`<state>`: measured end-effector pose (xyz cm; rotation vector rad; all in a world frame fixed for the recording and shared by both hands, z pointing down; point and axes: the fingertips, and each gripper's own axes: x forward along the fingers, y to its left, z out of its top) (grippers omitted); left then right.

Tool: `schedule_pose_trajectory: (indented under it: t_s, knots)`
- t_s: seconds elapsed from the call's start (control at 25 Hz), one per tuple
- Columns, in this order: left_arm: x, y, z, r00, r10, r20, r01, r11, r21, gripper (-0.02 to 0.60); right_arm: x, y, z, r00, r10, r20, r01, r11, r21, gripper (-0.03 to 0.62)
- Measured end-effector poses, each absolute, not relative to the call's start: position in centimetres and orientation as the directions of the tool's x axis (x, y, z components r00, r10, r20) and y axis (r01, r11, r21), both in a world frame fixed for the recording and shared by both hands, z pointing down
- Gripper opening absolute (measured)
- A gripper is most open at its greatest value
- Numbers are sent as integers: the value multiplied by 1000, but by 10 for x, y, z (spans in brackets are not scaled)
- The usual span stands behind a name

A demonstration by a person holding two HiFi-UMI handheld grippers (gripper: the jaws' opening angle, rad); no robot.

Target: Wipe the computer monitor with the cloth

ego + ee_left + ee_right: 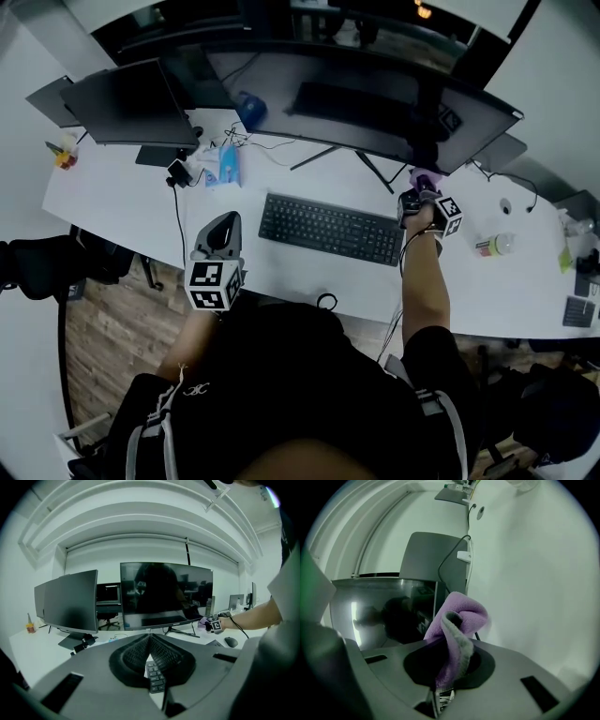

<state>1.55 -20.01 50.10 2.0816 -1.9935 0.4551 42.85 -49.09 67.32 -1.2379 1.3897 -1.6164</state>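
Nearest me, well in front of the monitor [366, 117] and off its left half, my left gripper [225, 223] hangs over the counter's [112, 202] front edge. Its fingers [133, 653] are pressed together on nothing. It has no part in this step, and I'd hold it out there so it can't knock the screen. Further on, the keyboard [330, 228] lies square before the monitor. Beyond it, by the monitor's lower right corner, my right gripper [419, 194] has its fingers clamped on the purple cloth [459, 616], which bunches out past the tips in a folded lump. The cloth is either just short of the glass or barely on it; I can't tell which. To wipe well I'd lead with that soft lump, so only cloth meets the screen and never the hard tips. I'd press lightly, since the panel sits on a thin stand [314, 157] and may rock. Then I'd sweep in long overlapping passes from this corner leftward and work upward.
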Motion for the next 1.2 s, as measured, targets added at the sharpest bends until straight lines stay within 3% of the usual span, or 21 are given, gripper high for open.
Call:
schedule_pose_trajectory:
  t_s: [0.72,1.2]
  knots:
    - [-110,-206,508,68,-933,355,-998,-68,14,12,296,-475,662,-372,-870,324,-343,-196,-919,57]
    - [-185,-224,519,160,-922,352,-987,-157,37,12,188,-461,654,-411,-851,327,-415,-145,-898,57]
